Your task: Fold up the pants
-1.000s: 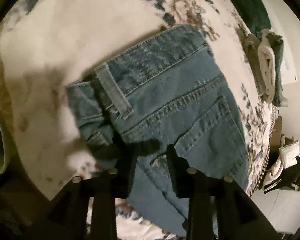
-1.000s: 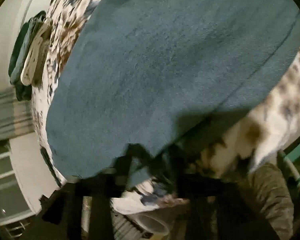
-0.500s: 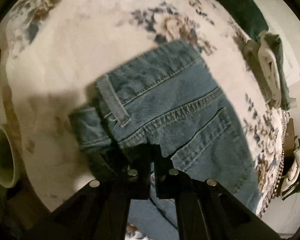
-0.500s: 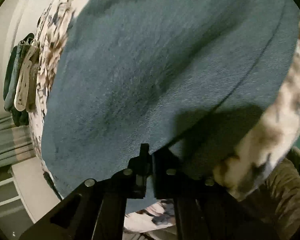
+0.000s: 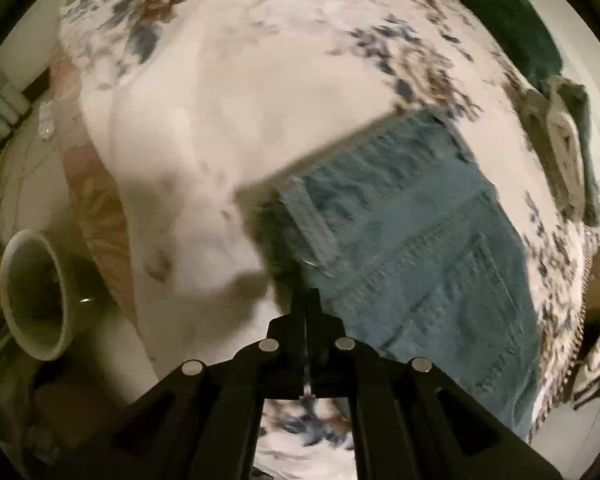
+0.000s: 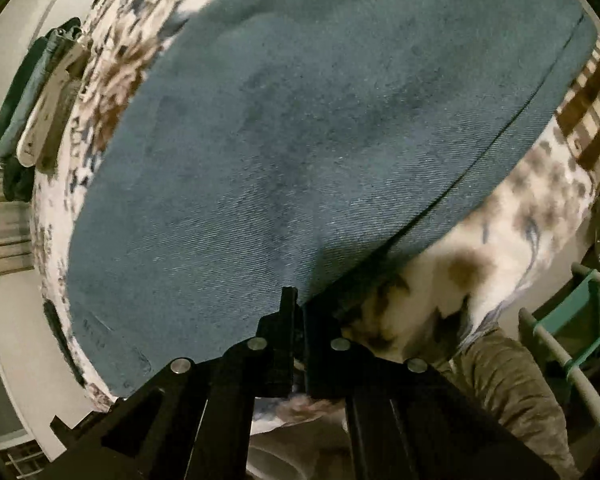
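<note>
The jeans (image 5: 412,248) lie flat on a flowered bedspread (image 5: 228,112), spread out so that their near edge can be taken at two places at once and carried over in a fold. Seen from the left wrist, the waistband end with its belt loop (image 5: 308,220) and back pocket sits just ahead of the left tongs (image 5: 306,300) and runs off to their right; the picture is smeared, so fine detail at the tips is lost. Those tongs are pressed together, their jaws meeting at the near corner of the denim beside the waistband; the tips lie against the cloth there, and I judge they pinch that corner, though the blur and shadow hide how much cloth is caught. From the right wrist, the leg of the jeans (image 6: 300,152) fills nearly everything ahead of the right tongs (image 6: 294,300), with its long side seam running away up to the right. The right tongs are likewise closed, nipping the near edge of the leg where seam and shadow meet; the denim appears slightly raised off the bedspread at that spot. Both pairs point steeply down at the bed. A pile of folded clothes (image 6: 36,112) sits well off at the far edge, and a pale cup (image 5: 36,296) lies left of the left tongs.
</note>
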